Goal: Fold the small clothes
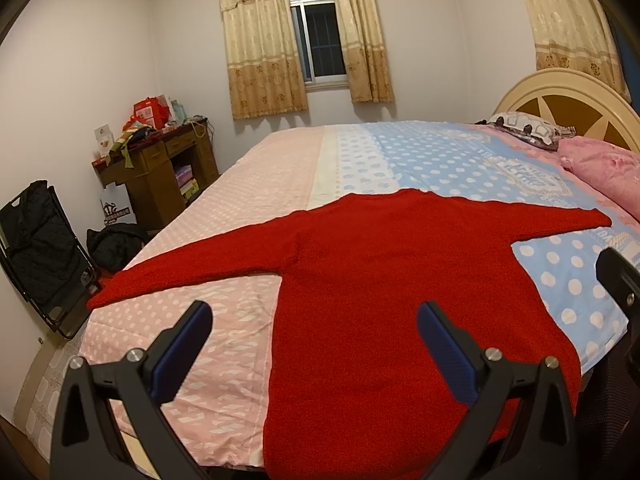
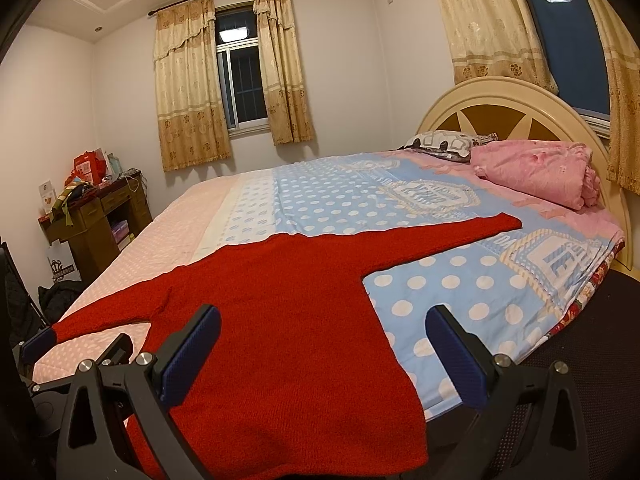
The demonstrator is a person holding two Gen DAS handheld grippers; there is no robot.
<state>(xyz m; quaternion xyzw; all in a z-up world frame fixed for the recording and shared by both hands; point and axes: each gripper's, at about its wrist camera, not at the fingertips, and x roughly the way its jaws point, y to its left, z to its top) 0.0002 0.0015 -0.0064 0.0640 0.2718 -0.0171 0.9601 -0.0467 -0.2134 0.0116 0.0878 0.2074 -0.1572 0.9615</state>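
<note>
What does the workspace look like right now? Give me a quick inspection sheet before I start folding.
Surface: bed with a polka-dot sheet, pink on one side, blue on the other.
Job's things: red sweater spread flat, both sleeves stretched outward, hem at the near edge; not yet folded.
Clutter: pink quilt and patterned pillow by the headboard, apart from the sweater.
Grippers: left gripper open above the hem, holding nothing; right gripper open, holding nothing.
Cables: white cord on the wooden desk; nothing seen on the bed.
Surroundings: curtained window, dark outside; black folding chair and dark clothing on the floor.
</note>
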